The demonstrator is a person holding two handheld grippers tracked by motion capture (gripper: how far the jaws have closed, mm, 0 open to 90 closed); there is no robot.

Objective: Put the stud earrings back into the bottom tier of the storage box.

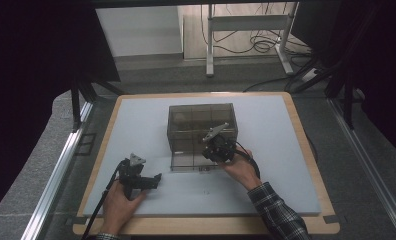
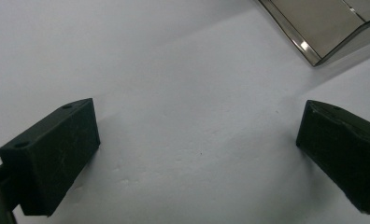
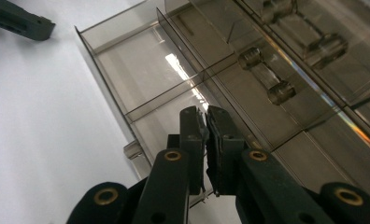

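Here, high view: smoked drawer box is being kept mid-tabletop, right tongs at its pulled-out drawer | left gripper view: left tongs are being held apart | right gripper view: right tongs are being pressed together over the drawer.

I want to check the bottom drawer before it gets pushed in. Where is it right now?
In the high view the drawer sticks out from the bottom front of the smoky plastic cabinet at mid-table, with the right gripper at its right end and the left gripper lower left.
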